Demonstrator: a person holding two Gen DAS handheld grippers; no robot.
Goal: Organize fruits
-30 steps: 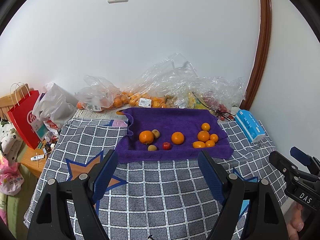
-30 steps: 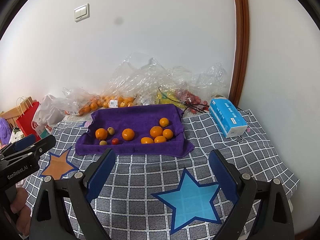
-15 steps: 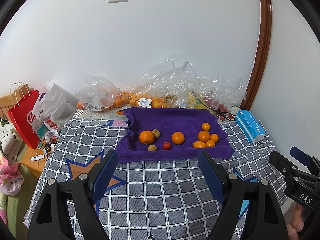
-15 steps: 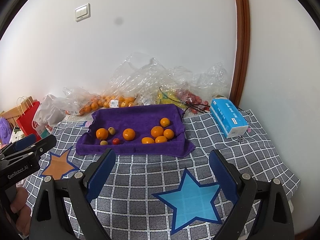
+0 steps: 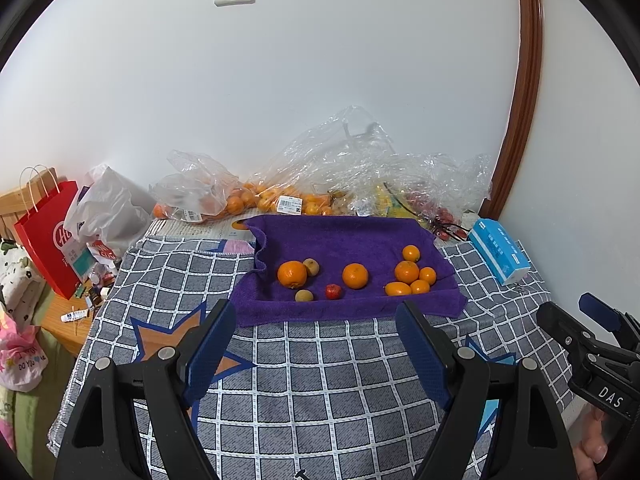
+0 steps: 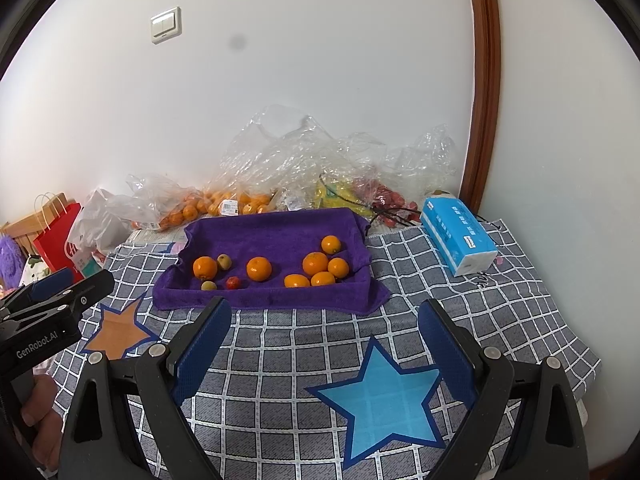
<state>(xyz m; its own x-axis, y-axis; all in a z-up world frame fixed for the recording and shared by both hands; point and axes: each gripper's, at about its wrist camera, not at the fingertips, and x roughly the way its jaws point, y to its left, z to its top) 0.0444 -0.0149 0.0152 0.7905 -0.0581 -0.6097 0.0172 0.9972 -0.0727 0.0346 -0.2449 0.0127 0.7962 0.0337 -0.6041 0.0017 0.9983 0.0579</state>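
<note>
A purple towel (image 5: 344, 240) (image 6: 276, 228) lies on the checked tablecloth. On it lie two large oranges (image 5: 292, 274) (image 5: 355, 275), two small brown fruits (image 5: 311, 267) (image 5: 303, 295), a small red fruit (image 5: 333, 291) and a cluster of several small oranges (image 5: 412, 276) (image 6: 320, 266) at its right. My left gripper (image 5: 316, 324) is open and empty, short of the towel's front edge. My right gripper (image 6: 324, 320) is open and empty, also in front of the towel.
Clear plastic bags (image 5: 320, 184) with oranges and other fruit line the wall behind the towel. A blue tissue pack (image 5: 500, 254) (image 6: 460, 236) lies at the right. A red paper bag (image 5: 48, 236) and a white bag (image 5: 104, 216) stand at the left table edge.
Both views have shifted very slightly; the grippers stay open and the fruit has not moved.
</note>
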